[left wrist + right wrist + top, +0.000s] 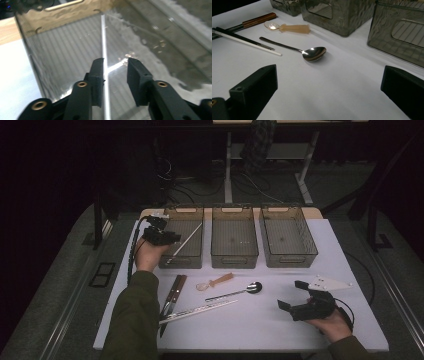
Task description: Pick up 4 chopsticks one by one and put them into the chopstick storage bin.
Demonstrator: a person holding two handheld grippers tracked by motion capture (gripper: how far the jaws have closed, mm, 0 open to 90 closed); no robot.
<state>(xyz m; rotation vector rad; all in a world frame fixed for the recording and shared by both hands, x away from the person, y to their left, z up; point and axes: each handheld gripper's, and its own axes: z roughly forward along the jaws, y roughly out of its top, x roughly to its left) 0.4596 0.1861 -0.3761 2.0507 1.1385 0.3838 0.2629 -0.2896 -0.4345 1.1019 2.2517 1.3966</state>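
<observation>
The left hand-held gripper (161,235) hangs at the near left corner of the leftmost bin (182,240), one of three clear wire-floored bins standing in a row at the far side of the white tabletop (260,320). A thin silver rod (184,242) lies slantwise inside that bin, its far end leaning toward the far right corner. In the left gripper view the rod (105,75) runs up between the two black jaws, close against the left one, but the jaws stand partly apart and a clear gap shows on the right side (so the pads are not pressing on it).

The right hand-held gripper (296,296) rests low at the near right of the tabletop, held in the person's right hand (332,324), its jaws spread wide with nothing between them. Its own view looks across bare white surface toward a metal spoon (312,53) lying well ahead.

Between the two hands, near the middle of the tabletop, lie a small spoon with a tan handle (215,281), the metal spoon (235,292), a long pale chopstick pair (200,311), and a brown-handled utensil (172,295) beside the person's left sleeve (132,320).
</observation>
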